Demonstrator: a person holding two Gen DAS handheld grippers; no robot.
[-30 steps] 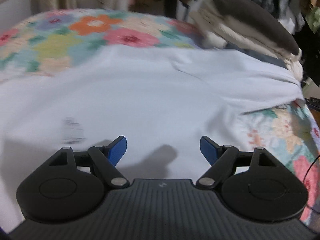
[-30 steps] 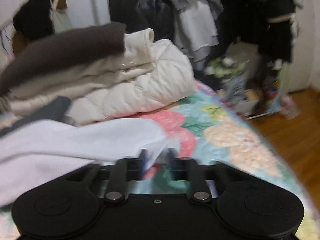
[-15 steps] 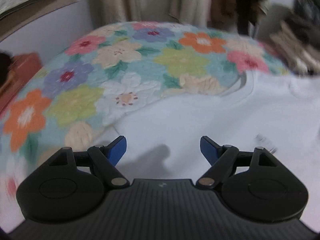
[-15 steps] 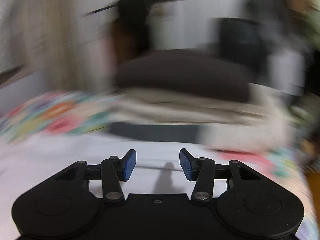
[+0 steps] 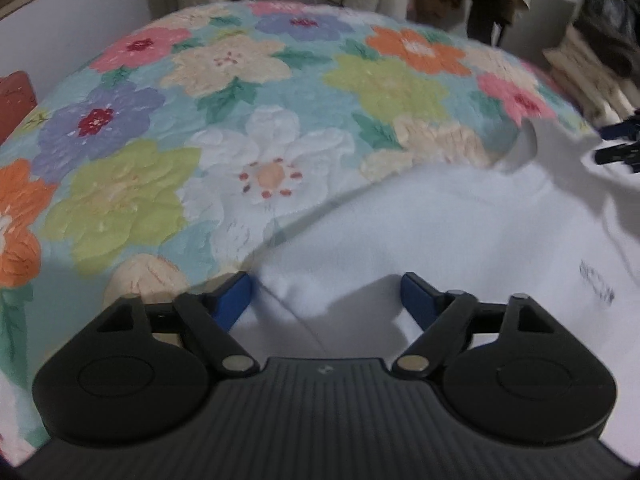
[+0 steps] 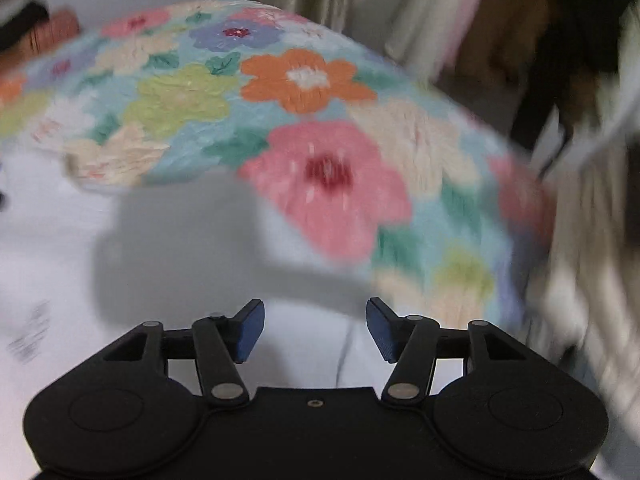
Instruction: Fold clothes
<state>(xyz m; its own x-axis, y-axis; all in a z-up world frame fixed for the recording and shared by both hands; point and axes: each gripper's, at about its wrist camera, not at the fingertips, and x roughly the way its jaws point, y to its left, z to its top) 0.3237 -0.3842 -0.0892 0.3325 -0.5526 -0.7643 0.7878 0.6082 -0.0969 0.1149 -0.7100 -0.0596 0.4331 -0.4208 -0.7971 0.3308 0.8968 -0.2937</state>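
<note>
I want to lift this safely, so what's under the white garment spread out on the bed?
The white garment lies on the floral quilted bedspread, which shows around its far edge. Whatever lies beneath its middle is covered and cannot be seen.

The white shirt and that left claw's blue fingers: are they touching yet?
Cannot tell. In the left wrist view the left gripper is closing with a corner of the white shirt between its jaws, but no pad plainly presses the cloth.
</note>
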